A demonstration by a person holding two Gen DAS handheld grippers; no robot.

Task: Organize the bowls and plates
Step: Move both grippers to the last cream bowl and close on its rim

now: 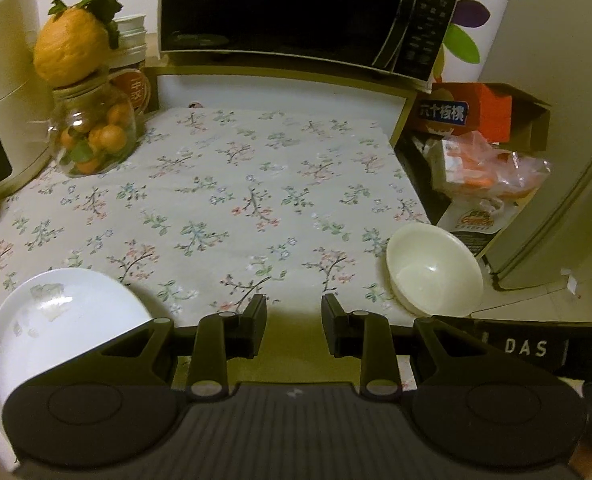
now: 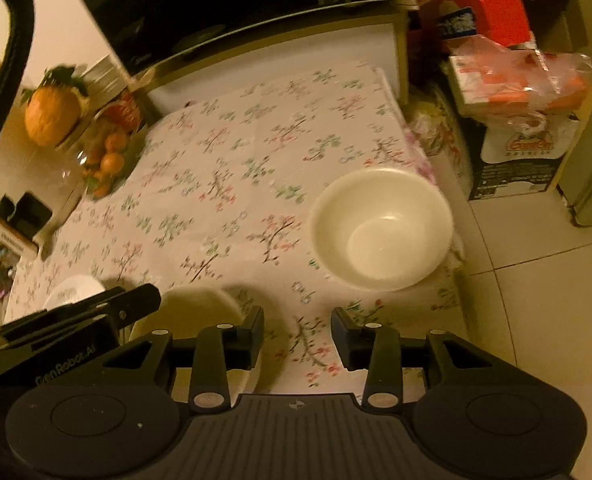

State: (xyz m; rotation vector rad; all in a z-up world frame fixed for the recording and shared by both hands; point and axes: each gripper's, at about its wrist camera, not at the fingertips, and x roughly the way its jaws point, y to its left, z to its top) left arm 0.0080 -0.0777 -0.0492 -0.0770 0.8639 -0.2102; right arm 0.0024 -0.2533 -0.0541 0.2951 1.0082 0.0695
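A white plate [image 1: 67,320] lies at the near left of the floral tablecloth [image 1: 235,184]. By the table's right edge stands a cream bowl [image 1: 432,272] [image 2: 380,232], upright and empty. A second cream bowl [image 2: 199,312] sits close under both grippers, showing as a yellowish surface [image 1: 296,344] between the left fingers. My left gripper [image 1: 293,320] hangs over it with its jaws apart and nothing pinched. In the right wrist view the left gripper [image 2: 143,298] reaches in from the left, by that bowl's rim. My right gripper [image 2: 298,332] is open over bare cloth, its left finger [image 2: 251,332] in front of the near bowl.
A microwave [image 1: 287,8] sits on a shelf at the back. At the back left are a jar of small oranges [image 1: 91,136] topped by a large citrus and a white appliance [image 1: 3,80]. Boxes and plastic bags [image 1: 476,152] crowd the right, above tiled floor [image 2: 536,320].
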